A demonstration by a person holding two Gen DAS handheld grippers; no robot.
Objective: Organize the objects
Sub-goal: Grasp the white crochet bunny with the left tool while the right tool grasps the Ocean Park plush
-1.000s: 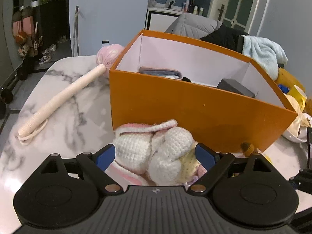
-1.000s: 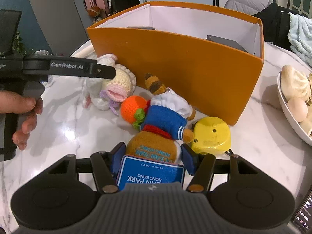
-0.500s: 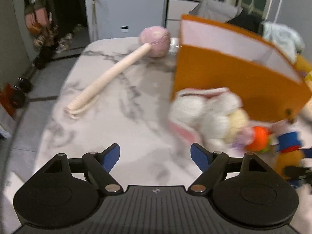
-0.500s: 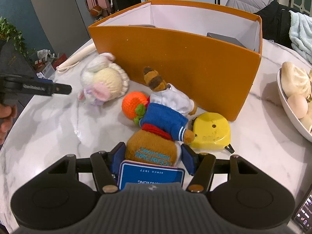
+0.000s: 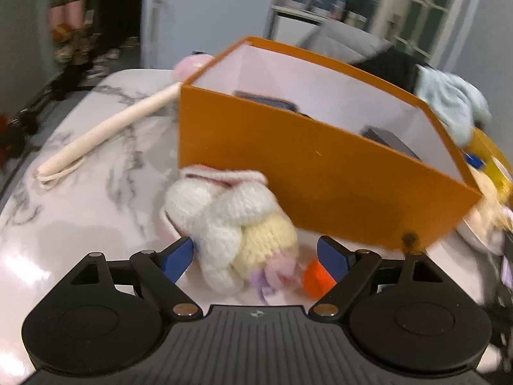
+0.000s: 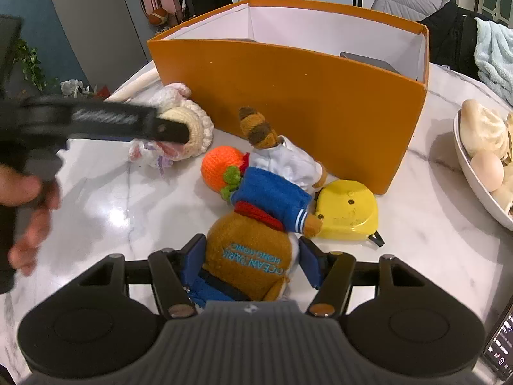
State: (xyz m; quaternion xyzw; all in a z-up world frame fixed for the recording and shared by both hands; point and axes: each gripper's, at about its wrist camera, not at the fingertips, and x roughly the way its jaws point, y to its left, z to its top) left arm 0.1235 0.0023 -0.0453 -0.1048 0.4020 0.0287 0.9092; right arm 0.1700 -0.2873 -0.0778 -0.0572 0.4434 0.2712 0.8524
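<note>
Currently: two plush toys at the grippers, orange box behind

Marble table (image 6: 416, 211) fills both views. Orange box (image 6: 288, 96) stands at upper centre, open-topped, dark items inside. Brown plush (image 6: 253, 250), lower centre of the right wrist view, is clamped at the head by the right gripper (image 6: 251, 264). Crocheted bunny (image 5: 224, 221) lies centre frame between the left gripper (image 5: 255, 255) fingers, which are wide apart and opening, pads not pressing. Yellow tape measure (image 6: 348, 210) rests just beside the box corner.

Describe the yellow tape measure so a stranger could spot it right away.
Find the big orange cardboard box on the white marble table. At its near right corner lies the yellow plastic tape measure, touching the brown plush toy in blue. It is the only hard, glossy item among soft toys.
</note>
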